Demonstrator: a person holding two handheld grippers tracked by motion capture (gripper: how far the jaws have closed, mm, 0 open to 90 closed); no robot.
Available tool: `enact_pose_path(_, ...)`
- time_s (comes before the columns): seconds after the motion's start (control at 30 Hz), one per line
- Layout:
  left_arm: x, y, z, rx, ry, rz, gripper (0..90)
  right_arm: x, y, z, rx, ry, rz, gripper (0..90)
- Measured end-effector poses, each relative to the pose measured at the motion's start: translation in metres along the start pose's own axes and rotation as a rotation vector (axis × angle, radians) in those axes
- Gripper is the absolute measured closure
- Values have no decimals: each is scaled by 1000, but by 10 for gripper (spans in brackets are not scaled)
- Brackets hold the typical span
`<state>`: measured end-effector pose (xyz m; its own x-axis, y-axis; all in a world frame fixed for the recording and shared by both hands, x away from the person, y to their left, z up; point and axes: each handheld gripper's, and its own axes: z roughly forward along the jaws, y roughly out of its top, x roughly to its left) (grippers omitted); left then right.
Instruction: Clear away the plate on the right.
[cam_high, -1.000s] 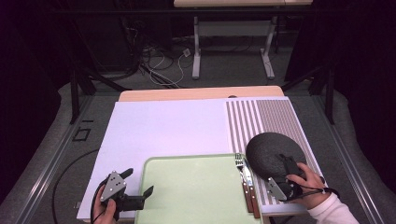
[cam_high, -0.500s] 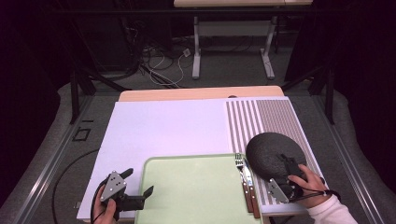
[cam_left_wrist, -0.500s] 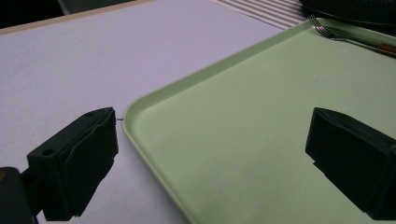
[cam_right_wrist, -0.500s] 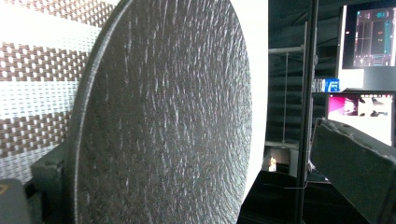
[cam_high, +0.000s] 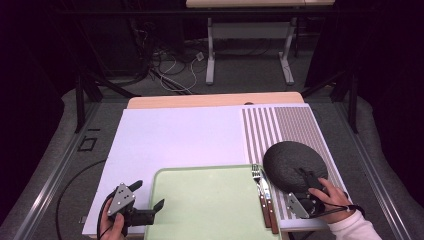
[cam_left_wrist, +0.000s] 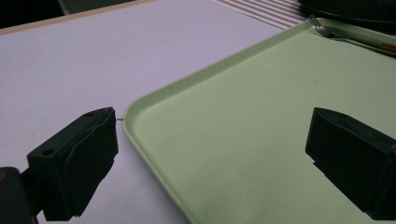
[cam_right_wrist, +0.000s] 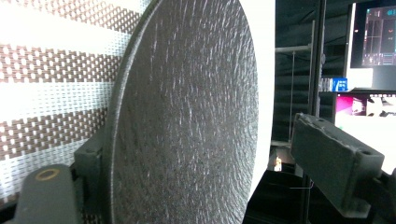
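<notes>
right gripper (cam_high: 306, 181): at the near rim of the dark round plate (cam_high: 294, 166), its jaws astride that rim, one below and one above. the jaws have just been closing with the plate's edge between them. in the right gripper view the upper pad stands clear of the plate's face, so nothing is clamped yet.
left gripper (cam_high: 150, 207): jaws spread wide and grasping nothing, at the near left corner of the tray (cam_high: 210, 210). in the left gripper view one jaw is over the white mat and the other over the tray's floor, with the tray's rim between them.
dark round plate: rough black surface, lying on the striped placemat (cam_high: 280, 130) at the table's right side, just right of the tray.
tray: pale green, rounded corners, lying at the near middle of the table on the white mat (cam_high: 175, 135).
fork (cam_high: 258, 181): along the tray's right edge, tines pointing away from the person, wooden handle near.
knife (cam_high: 268, 200): beside the fork, wooden handle near, between the fork and the plate.
right hand (cam_high: 332, 197): wrapped round the right gripper, white sleeve at the wrist.
</notes>
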<state>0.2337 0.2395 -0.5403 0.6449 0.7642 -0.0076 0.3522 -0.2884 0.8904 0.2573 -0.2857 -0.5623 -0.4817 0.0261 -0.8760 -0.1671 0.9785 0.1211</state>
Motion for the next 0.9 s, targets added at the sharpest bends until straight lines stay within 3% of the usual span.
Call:
enact_pose_path(0.13,0,0,0,0,0,-1,28,-5,1,-4,-2,-3,9,217)
enact_pose_path(0.27,0,0,0,1,0,0,28,-11,2,-7,-7,25,25,308)
enact_pose_path(0.3,0,0,0,2,0,0,28,-13,2,-9,14,40,37,324)
enact_pose_path(0.4,0,0,0,0,0,-1,28,-17,3,-9,13,49,20,359)
enact_pose_path(0.47,0,0,0,0,-1,-1,29,-17,2,-10,19,86,13,457)
enact_pose_path(0.57,0,0,0,1,-1,-1,28,-22,3,-9,29,96,7,460)
enact_pose_path(0.67,0,0,0,-1,-1,-1,29,-25,3,-10,48,106,38,492)
enact_pose_path(0.73,0,0,0,-1,-1,-1,28,-28,5,-11,49,134,8,572)
enact_pose_path(0.9,0,0,0,-1,-1,-1,28,-30,6,-11,65,172,-2,674)
